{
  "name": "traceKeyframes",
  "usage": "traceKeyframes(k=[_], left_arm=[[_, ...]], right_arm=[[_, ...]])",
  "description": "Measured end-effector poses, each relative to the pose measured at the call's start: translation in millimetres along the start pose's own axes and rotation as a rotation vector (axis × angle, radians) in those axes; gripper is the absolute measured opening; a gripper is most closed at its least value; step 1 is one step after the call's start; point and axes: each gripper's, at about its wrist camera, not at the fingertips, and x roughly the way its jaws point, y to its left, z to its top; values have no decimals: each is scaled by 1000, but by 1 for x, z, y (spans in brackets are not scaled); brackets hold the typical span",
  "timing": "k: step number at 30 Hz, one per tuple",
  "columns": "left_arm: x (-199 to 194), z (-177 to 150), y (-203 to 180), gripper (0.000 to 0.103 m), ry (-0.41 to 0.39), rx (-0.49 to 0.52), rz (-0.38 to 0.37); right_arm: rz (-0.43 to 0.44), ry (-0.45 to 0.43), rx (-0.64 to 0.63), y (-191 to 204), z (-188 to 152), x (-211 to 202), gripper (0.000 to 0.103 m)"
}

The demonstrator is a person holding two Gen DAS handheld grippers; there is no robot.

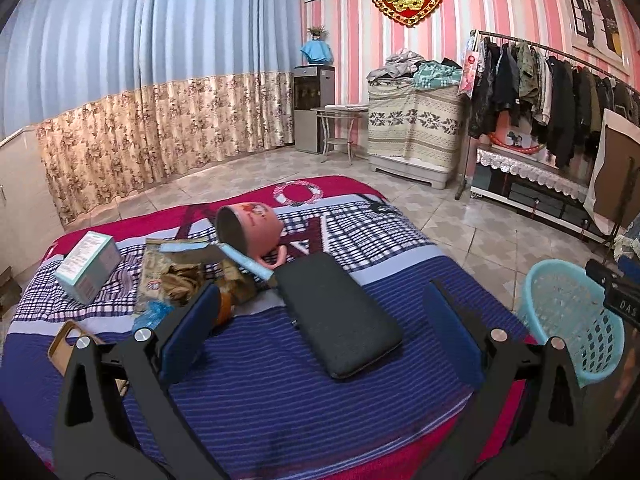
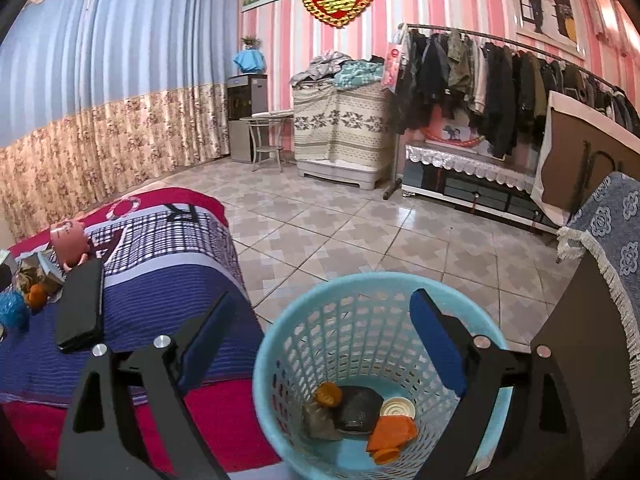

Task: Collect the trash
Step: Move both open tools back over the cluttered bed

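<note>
While the right gripper (image 2: 320, 336) hangs w/ jaws wide apart & nothing between them over the light-blue basket (image 2: 280, 336) at lower centre, orange scraps (image 2: 390, 434) lie in its bottom. Left gripper (image 1: 320, 320), also spread & empty, faces a black case (image 1: 338, 316) on the bedspread (image 1: 248, 392); wrapper pile (image 1: 180, 276) & tipped pink mug (image 1: 248, 230) sit upper left.

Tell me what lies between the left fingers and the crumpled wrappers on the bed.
Nothing blocks them. The left gripper is open above the bed, and the crumpled wrappers lie just beyond its left finger. The black case lies between the fingers, to the right of the wrappers.
</note>
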Motion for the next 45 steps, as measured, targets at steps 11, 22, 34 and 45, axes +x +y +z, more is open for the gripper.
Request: traceKeyframes(k=[11, 22, 34, 45], left_arm=[[-16, -13, 52, 97, 15, -41, 81], [-31, -35, 117, 97, 38, -80, 174], [-26, -68, 168, 97, 127, -130, 229], [-2, -70, 182, 97, 188, -150, 227]], right_arm=[[69, 3, -44, 36, -2, -7, 88], [128, 11, -97, 80, -8, -10, 88], [190, 49, -181, 128, -21, -9, 96], [276, 98, -231, 179, -31, 1, 97]])
